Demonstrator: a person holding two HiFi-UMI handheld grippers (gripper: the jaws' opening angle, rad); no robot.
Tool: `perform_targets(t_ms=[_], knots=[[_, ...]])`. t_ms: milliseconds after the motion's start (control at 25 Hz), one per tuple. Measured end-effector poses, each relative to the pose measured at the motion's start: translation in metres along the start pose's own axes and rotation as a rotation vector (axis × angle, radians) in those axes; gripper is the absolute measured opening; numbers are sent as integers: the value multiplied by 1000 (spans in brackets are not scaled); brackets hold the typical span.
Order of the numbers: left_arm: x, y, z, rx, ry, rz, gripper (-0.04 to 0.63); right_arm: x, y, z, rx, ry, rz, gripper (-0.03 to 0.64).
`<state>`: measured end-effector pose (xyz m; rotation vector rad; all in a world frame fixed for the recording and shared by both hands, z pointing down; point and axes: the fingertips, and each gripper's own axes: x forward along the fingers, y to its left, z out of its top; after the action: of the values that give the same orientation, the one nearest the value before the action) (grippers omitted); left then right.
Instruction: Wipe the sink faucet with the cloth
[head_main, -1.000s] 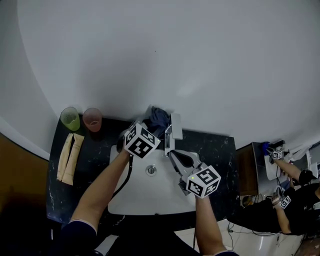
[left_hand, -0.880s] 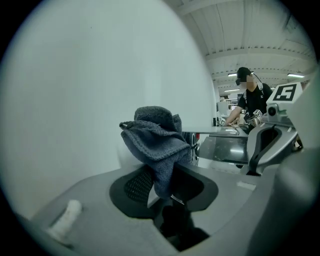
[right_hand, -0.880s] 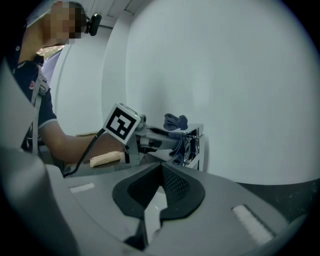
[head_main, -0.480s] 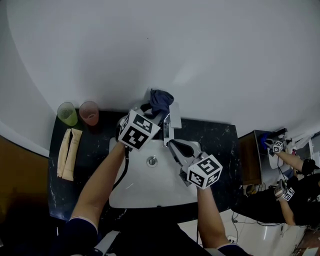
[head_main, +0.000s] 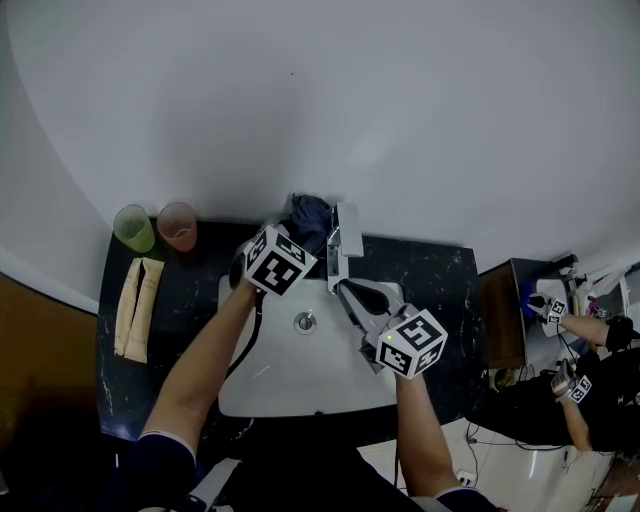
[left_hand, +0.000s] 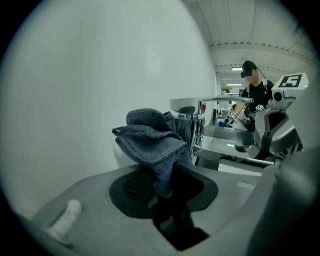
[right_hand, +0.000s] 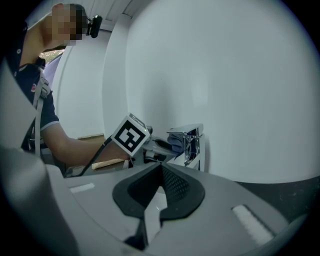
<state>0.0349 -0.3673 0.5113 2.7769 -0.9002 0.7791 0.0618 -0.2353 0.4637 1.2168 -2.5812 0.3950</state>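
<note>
The dark blue cloth (head_main: 309, 213) hangs bunched from my left gripper (head_main: 298, 234), which is shut on it just left of the chrome faucet (head_main: 346, 238). In the left gripper view the cloth (left_hand: 152, 142) fills the space between the jaws, with the faucet (left_hand: 196, 122) close behind it. My right gripper (head_main: 348, 292) is shut and empty and hangs over the white sink (head_main: 270, 385), in front of the faucet's spout. The right gripper view shows its fingertips (right_hand: 161, 170) closed, with the faucet (right_hand: 192, 140) and cloth (right_hand: 176, 142) ahead.
A green cup (head_main: 134, 228) and a pink cup (head_main: 178, 225) stand at the back left of the dark counter (head_main: 440, 290). A folded beige towel (head_main: 139, 307) lies below them. The drain (head_main: 305, 322) sits mid-basin. Another person (head_main: 585, 385) works at the far right.
My left gripper lifted the cloth up beside the faucet, then brought it back down and slightly left. The right gripper stayed in place.
</note>
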Motion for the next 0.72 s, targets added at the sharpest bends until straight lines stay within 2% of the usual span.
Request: perform_targets(t_ms=[360,720], knots=[[23,-1,-28,145,154,15,115,4,4,0,-4,-3,38,5],[22,-12,-42,185,216,-31,107,5,3,0,2,-3,53,5]])
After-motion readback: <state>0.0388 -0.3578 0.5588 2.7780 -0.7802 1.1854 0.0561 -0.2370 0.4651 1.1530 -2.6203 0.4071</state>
